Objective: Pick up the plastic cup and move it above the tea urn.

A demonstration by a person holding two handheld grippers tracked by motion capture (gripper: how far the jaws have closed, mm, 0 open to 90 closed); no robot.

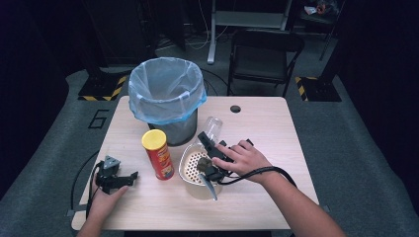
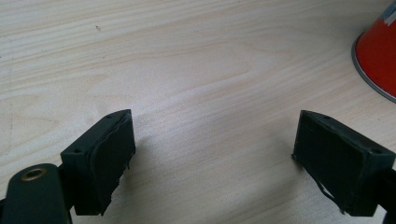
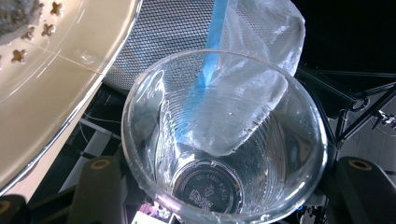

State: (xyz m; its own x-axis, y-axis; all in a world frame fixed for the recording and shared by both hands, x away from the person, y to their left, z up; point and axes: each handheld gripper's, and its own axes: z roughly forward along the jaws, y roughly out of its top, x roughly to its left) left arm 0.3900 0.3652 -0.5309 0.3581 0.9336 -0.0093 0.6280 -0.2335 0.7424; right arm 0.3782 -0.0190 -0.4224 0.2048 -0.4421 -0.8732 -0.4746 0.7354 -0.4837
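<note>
Because the right tool (image 1: 213, 139) is clamped on the clear plastic cup (image 1: 212, 127), the cup is lifted above the counter (image 1: 267, 133), just right of the lined bin (image 1: 167, 94) and on the far side of the white strainer bowl (image 1: 193, 167). In the right gripper view, the cup (image 3: 224, 140) opens toward the camera and its base sits between the jaws. It looks very light, thin and easy to crush, so I think a gentle hold low near the base is safest. The left tool (image 1: 129, 177) rests near the left edge with its jaws apart and empty, beside the red chips can (image 1: 158, 154).
</note>
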